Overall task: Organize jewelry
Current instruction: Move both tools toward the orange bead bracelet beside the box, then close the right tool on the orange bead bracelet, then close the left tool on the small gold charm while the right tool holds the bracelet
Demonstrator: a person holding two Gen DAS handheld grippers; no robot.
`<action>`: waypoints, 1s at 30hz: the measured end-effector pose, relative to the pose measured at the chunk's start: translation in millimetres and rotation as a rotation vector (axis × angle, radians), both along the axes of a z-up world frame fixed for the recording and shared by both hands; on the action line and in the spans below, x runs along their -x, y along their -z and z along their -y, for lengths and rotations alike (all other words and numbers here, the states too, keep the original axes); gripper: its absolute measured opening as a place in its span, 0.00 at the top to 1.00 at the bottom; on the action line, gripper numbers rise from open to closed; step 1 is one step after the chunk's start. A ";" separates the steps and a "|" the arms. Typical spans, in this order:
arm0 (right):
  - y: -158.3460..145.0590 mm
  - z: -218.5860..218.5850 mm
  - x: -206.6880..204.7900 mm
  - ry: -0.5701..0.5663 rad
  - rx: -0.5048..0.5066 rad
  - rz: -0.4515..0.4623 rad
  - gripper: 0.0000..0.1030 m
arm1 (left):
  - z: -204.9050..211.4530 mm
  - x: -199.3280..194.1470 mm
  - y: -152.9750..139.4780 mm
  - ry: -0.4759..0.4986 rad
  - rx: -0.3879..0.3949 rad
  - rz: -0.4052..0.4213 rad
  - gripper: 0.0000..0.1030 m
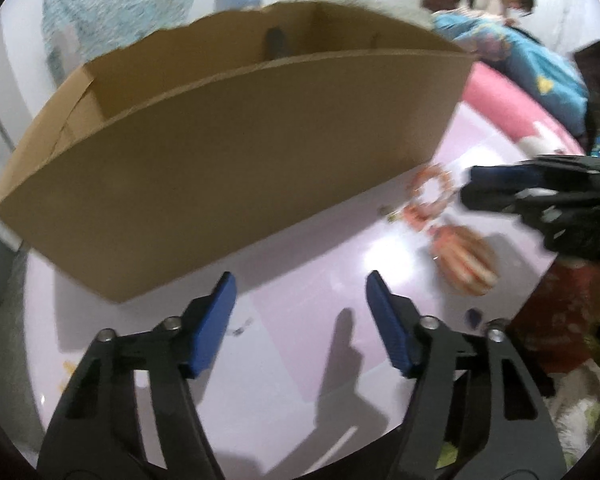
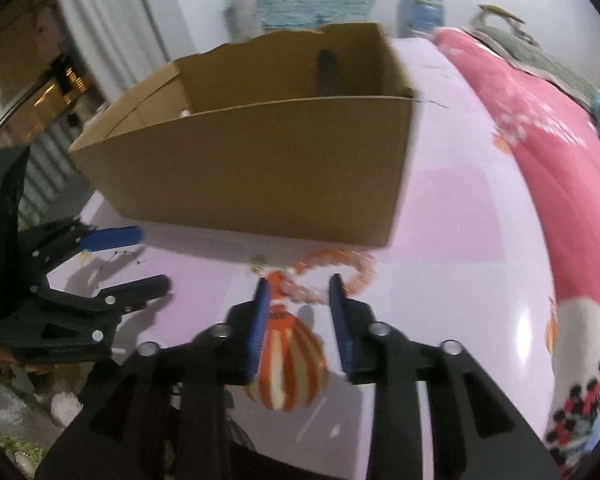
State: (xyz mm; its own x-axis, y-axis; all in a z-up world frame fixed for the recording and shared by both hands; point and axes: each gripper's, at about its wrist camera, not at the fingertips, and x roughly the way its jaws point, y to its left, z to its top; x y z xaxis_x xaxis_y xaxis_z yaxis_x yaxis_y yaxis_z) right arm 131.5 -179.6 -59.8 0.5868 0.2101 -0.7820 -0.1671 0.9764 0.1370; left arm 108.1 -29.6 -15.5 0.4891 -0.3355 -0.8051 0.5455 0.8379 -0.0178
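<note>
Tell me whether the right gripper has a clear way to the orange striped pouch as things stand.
Probably yes. The right gripper is open with the orange striped pouch already lying between its fingers on the table, and nothing sits in between. The bead bracelet lies just beyond.

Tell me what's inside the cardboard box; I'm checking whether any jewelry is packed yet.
Inside the cardboard box, only bare inner walls and a dark handle slot in the far wall show. The near wall hides the floor, so any jewelry there cannot be seen.
</note>
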 end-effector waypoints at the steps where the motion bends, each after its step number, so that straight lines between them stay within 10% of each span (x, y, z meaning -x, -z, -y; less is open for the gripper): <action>1: 1.2 -3.9 -2.3 -0.016 0.008 -0.002 0.69 | -0.9 0.5 -4.4 0.021 0.014 0.008 0.50; 9: 21.7 -10.2 -23.1 -0.067 0.083 -0.055 0.90 | 40.8 6.4 6.9 0.135 0.086 0.027 0.72; 30: 27.2 40.6 4.8 0.069 -0.067 -0.053 0.90 | 87.5 -21.2 25.3 0.189 -0.017 0.009 0.85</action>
